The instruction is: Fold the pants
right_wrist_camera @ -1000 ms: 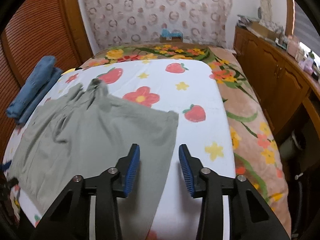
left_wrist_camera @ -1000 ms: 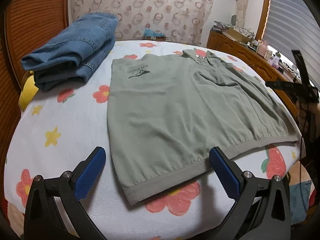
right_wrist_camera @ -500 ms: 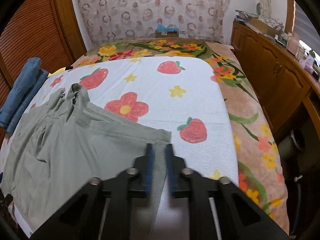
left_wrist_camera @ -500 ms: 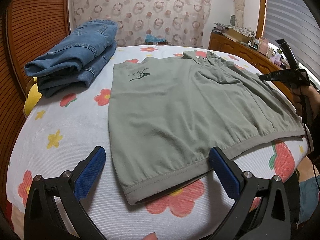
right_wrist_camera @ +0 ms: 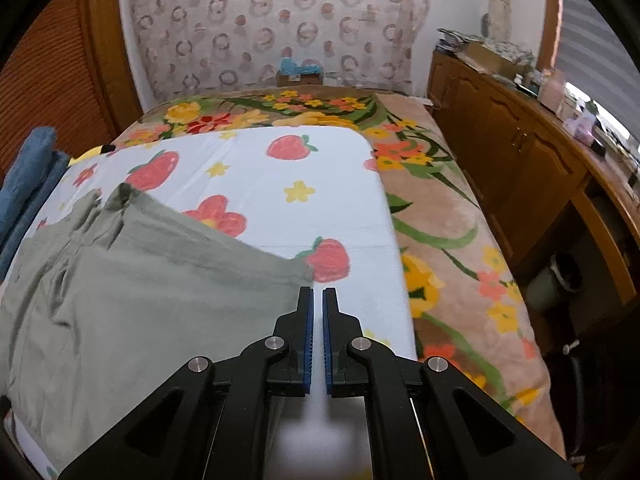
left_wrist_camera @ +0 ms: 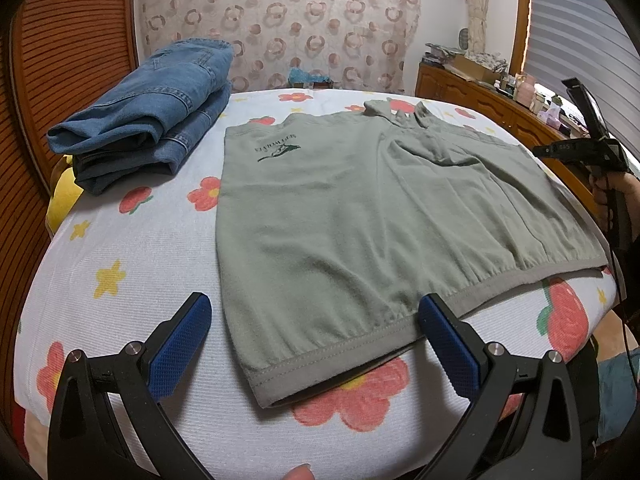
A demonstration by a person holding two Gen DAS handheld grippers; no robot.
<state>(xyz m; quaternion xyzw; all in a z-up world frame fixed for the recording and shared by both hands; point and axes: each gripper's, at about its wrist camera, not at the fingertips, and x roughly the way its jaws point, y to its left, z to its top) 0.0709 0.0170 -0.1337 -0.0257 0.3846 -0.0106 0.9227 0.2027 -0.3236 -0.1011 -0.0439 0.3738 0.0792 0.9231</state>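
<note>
Grey-green shorts (left_wrist_camera: 360, 220) lie flat on the bed, the waistband nearest me and a dark logo at the far left leg. My left gripper (left_wrist_camera: 312, 320) is open, low over the waistband; its right finger (left_wrist_camera: 448, 344) overlaps the band's edge and its left finger stands over the sheet. From the right wrist camera the shorts (right_wrist_camera: 140, 300) fill the lower left. My right gripper (right_wrist_camera: 316, 292) is shut, with its tips right at the shorts' near right corner. No cloth shows between the pads. The left wrist view shows that gripper (left_wrist_camera: 538, 152) at the shorts' right edge, held by a hand (left_wrist_camera: 616, 192).
Folded blue jeans (left_wrist_camera: 148, 120) sit stacked at the far left of the white flowered sheet (left_wrist_camera: 120, 260). A floral blanket (right_wrist_camera: 440, 240) covers the bed's right side. A wooden cabinet (right_wrist_camera: 520, 168) with clutter runs along the right wall, and a slatted wooden panel (left_wrist_camera: 60, 60) stands on the left.
My right gripper went from open to shut and came down to the shorts' right corner. The left gripper stayed open and in place.
</note>
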